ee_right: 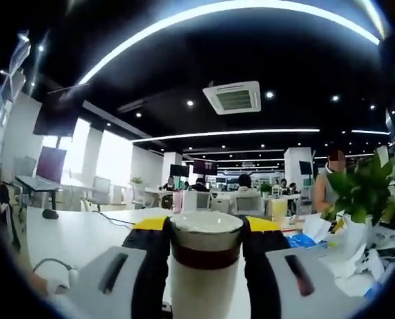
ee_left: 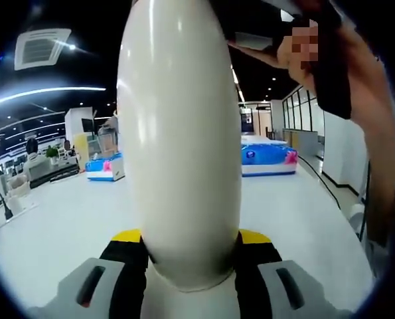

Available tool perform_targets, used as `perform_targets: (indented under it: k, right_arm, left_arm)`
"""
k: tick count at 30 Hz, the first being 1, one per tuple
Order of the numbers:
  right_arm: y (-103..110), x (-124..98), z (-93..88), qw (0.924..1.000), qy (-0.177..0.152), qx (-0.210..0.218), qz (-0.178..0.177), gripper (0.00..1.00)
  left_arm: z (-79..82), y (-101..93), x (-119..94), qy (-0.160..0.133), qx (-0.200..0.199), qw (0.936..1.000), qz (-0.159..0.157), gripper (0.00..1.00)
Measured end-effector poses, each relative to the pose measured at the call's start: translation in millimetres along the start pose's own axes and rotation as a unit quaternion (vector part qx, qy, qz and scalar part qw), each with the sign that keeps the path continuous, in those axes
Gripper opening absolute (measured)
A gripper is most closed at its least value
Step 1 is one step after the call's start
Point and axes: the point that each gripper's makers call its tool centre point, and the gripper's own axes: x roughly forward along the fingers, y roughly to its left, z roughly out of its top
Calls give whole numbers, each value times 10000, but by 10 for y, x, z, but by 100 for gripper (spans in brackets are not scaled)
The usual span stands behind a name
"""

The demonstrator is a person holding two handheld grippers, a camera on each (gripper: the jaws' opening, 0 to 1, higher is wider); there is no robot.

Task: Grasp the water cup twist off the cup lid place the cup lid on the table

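Meanwhile left tool (ee_left: pixel 184 256) clamps the white cup body (ee_left: pixel 178 133); right tool (ee_right: pixel 206 249) grips the brown-banded lid (ee_right: pixel 206 242).

We see bright overhead LED strips (ee_right: pixel 237 10) against a dark ceiling, with glare streaks on the white cup body (ee_left: pixel 180 133). Fisheye warps edges; close foreground reads soft.

No text is legible anywhere.

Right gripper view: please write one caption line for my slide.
Right tool clamps the lidded water cup above a white table, a potted plant at right.
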Motion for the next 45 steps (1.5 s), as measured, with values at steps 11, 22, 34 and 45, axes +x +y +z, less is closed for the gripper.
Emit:
perform_targets:
  k: [11, 22, 34, 45]
  right_arm:
    - [-14, 29, -20, 9987, 30, -173, 477, 45]
    - [17, 28, -8, 9923, 147, 41, 1233, 45]
    - [52, 58, -5, 9848, 93, 199, 1722, 45]
    - [82, 63, -20, 9713, 130, 373, 2347, 45]
  left_arm:
    - [-7, -14, -1, 18, 2, 10000, 7, 52]
    - [2, -12, -6, 15, -7, 10000, -4, 52]
    - [5, 24, -11, 19, -22, 10000, -4, 52]
    - [-2, 37, -15, 15, -38, 10000, -7, 52]
